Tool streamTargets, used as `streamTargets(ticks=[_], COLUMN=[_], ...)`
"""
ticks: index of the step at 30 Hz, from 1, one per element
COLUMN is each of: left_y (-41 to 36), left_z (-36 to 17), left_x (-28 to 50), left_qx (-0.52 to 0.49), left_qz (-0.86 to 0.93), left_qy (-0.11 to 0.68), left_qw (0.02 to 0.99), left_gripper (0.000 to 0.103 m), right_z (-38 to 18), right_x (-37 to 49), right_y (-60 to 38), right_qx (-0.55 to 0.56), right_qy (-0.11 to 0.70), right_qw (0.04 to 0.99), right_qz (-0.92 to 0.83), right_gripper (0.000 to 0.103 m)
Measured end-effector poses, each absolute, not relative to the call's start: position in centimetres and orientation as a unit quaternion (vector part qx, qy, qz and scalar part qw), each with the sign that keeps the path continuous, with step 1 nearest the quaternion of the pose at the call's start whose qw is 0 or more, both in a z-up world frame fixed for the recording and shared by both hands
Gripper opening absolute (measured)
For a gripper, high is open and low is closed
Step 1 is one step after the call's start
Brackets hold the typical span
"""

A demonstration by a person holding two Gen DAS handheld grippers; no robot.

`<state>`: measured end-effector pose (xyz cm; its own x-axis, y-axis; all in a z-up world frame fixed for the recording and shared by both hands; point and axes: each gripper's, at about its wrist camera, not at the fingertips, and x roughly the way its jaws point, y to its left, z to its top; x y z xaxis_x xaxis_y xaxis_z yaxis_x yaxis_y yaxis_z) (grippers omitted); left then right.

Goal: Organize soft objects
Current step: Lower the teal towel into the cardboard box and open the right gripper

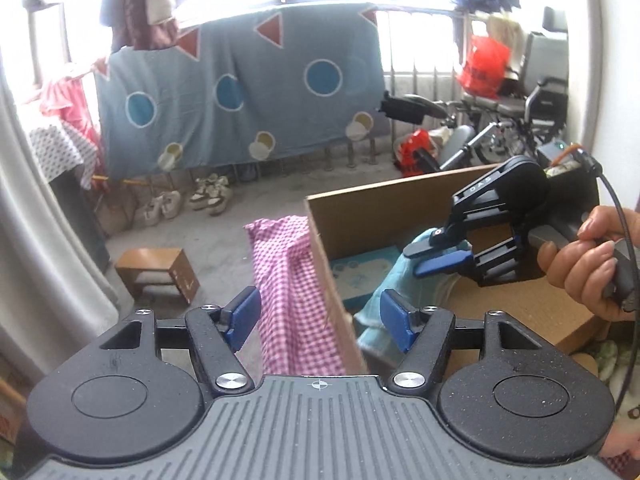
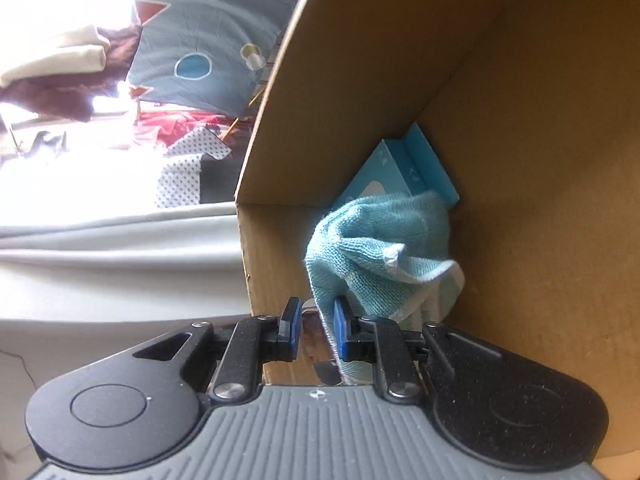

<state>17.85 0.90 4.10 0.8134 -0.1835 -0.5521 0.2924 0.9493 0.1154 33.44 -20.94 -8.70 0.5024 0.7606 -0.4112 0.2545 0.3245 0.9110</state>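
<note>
A pink checked cloth [image 1: 296,280] hangs over the near wall of an open cardboard box [image 1: 380,216]. My left gripper [image 1: 318,318] is open and straddles that cloth and wall, its pads clear of both. A hand [image 1: 580,264] holds my right gripper [image 1: 416,258] inside the box. Seen from the right wrist, that gripper [image 2: 316,312] is rolled onto its side and shut on a strip of a teal cloth [image 2: 380,240]. The rest of the cloth bunches ahead in the box [image 2: 400,60]. A light blue packet [image 2: 400,168] lies in the box's far corner.
On the concrete floor left of the box are a small wooden stool [image 1: 160,272] and several pale shoes [image 1: 208,196]. A blue sheet with circles [image 1: 240,96] hangs on a rail behind. A wheelchair [image 1: 520,120] and red bags stand at the back right. A grey curtain [image 1: 36,240] borders the left.
</note>
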Motion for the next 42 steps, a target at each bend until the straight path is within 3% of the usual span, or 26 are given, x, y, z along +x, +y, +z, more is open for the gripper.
streamTargets(ticks=[5,13,15,17,28,30,35,37,39,42], left_y=[2.2,3.9,4.1,4.4,5.6,5.7,5.8,5.9,6.0,6.3], left_z=[4.1,3.6,3.3,3.2,2.1,1.8,1.5,1.3,1.2,1.2], left_x=[17.1,15.9,15.8,15.9,15.7,15.8,16.0,16.0,16.0,16.1], left_qx=[0.078,0.047,0.044,0.041,0.023,0.021,0.018,0.018,0.017,0.012], left_qz=[-0.116,-0.112,-0.111,-0.109,-0.107,-0.107,-0.111,-0.11,-0.108,-0.106], left_qy=[0.282,0.294,0.295,0.296,0.299,0.3,0.302,0.302,0.303,0.305], left_qw=[0.949,0.948,0.948,0.948,0.948,0.948,0.947,0.947,0.947,0.946], left_gripper=[0.066,0.068,0.068,0.068,0.07,0.07,0.07,0.07,0.07,0.07], right_z=[-8.3,-6.7,-5.9,-5.0,-5.4,-6.1,-7.9,-7.9,-7.7,-8.4], right_x=[33.5,31.7,31.4,31.4,33.3,34.2,36.2,36.3,36.0,35.2], right_y=[-20.9,-20.9,-21.1,-21.2,-19.8,-19.5,-18.6,-18.6,-18.8,-19.5], right_qx=[0.547,0.446,0.43,0.421,0.386,0.386,0.392,0.396,0.394,0.406], right_qy=[0.467,0.559,0.568,0.568,0.62,0.629,0.641,0.628,0.612,0.602], right_qw=[0.671,0.689,0.693,0.7,0.678,0.671,0.657,0.666,0.682,0.683], right_qz=[0.184,0.115,0.105,0.1,0.082,0.077,0.063,0.072,0.078,0.08], right_gripper=[0.021,0.027,0.057,0.068,0.072,0.078,0.082,0.08,0.048,0.026])
